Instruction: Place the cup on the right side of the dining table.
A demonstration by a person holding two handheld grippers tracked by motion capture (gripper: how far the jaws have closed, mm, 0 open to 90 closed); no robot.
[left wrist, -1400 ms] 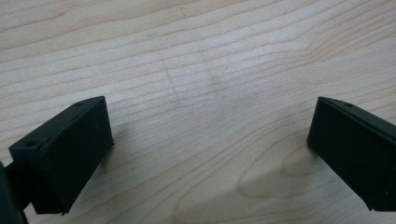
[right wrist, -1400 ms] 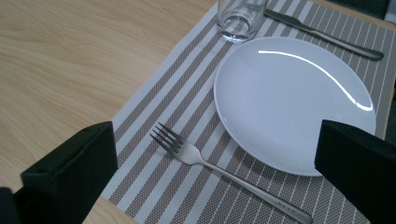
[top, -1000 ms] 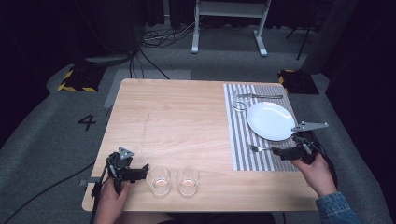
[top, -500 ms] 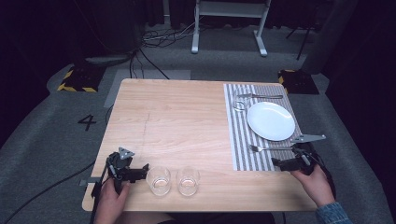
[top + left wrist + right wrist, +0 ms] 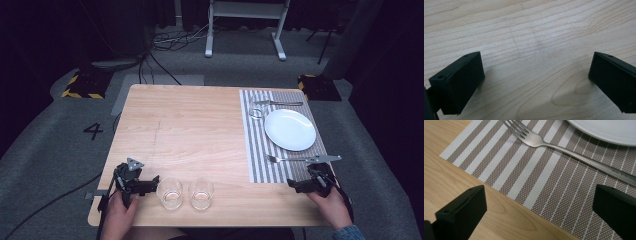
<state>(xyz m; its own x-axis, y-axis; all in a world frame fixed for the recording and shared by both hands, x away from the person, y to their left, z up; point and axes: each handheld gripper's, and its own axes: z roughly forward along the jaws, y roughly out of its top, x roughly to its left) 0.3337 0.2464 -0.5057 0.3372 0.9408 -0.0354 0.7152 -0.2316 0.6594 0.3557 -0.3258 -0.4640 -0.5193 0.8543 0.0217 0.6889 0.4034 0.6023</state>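
Moved: right gripper (image 5: 292, 183) has drawn back from the fork (image 5: 292, 160) toward the table's near edge; left gripper (image 5: 152, 183) unchanged
Left gripper: jaws spread wide over bare wood, empty, just beside the left drinking glass (image 5: 170, 192)
Glasses: second glass (image 5: 201, 192) stands close to the first
Right gripper: jaws wide apart, empty, at the striped placemat (image 5: 529, 177) corner
Fork: lies on the placemat, just beside the white plate (image 5: 290, 129)
Doing it well: bring the left jaws level around the near glass, close gently on its wall
Hard to tell: far cutlery by the plate is too small to name
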